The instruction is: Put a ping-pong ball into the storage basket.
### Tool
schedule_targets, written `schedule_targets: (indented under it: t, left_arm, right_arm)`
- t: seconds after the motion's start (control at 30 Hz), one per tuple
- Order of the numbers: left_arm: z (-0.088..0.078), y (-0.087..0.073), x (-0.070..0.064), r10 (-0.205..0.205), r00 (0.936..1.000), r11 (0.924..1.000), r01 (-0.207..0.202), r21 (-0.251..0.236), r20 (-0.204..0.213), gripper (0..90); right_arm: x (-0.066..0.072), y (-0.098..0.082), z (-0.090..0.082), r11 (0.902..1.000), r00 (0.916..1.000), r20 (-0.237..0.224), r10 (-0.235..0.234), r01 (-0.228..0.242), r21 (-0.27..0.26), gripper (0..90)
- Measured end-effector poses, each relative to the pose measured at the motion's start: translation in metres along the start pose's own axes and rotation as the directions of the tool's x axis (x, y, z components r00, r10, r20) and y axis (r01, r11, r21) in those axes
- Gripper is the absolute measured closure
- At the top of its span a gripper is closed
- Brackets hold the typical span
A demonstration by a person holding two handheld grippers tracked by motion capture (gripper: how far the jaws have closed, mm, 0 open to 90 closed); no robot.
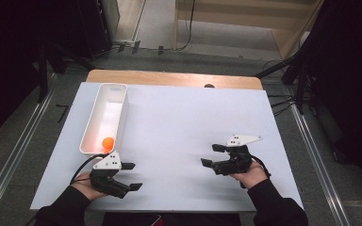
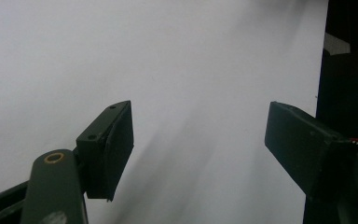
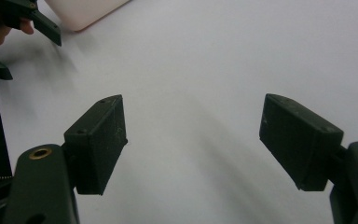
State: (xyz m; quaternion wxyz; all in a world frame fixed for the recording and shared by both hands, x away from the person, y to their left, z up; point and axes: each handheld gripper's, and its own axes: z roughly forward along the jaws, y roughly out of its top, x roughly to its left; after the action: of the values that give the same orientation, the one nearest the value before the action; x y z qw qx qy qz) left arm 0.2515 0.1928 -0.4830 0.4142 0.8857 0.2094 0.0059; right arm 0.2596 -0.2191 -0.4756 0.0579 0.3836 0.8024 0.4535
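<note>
Ball [image 1: 107, 142] lies in tray [image 1: 116, 87], beside left gripper [image 1: 131, 176]; both grippers' fingers open, empty

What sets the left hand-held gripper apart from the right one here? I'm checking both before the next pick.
The left hand-held gripper lies beside the near end of the white bin that holds the orange ball; the right hand-held gripper sits apart from it on the white table. The left one's jaws point toward the table's right side, the right one's toward its left, so they face each other. Both are black, open and empty, each with a grey plate on top.
</note>
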Motion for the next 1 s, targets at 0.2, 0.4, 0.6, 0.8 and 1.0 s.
schedule_targets:
  t: [0.2, 0.4, 0.6, 0.8, 1.0]
  left_arm:
    - [0.000, 0.000, 0.000, -0.004, 1.0000, 1.0000, 0.004, -0.003, -0.004, 24.1]
    - [-0.001, 0.000, 0.000, -0.002, 1.0000, 1.0000, 0.002, 0.000, -0.003, 24.1]
    - [-0.002, 0.000, 0.000, -0.005, 0.9999, 1.0000, 0.005, -0.004, -0.009, 24.1]
    - [-0.003, 0.000, 0.000, -0.002, 0.9999, 1.0000, 0.002, -0.002, -0.011, 24.1]
    - [-0.004, 0.000, -0.001, -0.004, 0.9998, 1.0000, 0.004, -0.003, -0.017, 24.1]
  right_arm:
    - [-0.004, -0.010, -0.005, 0.9999, 0.9998, 0.013, 0.015, -0.015, 0.008, 21.3]
    - [-0.006, -0.018, -0.012, 0.9997, 0.9992, 0.031, 0.026, -0.026, 0.002, 21.3]
    - [-0.007, -0.029, -0.017, 0.9986, 0.9972, 0.054, 0.052, -0.052, 0.005, 21.3]
    - [-0.007, -0.036, -0.024, 0.9988, 0.9961, 0.072, 0.050, -0.049, -0.007, 21.3]
    - [-0.010, -0.042, -0.031, 0.9981, 0.9931, 0.100, 0.061, -0.061, -0.007, 21.3]
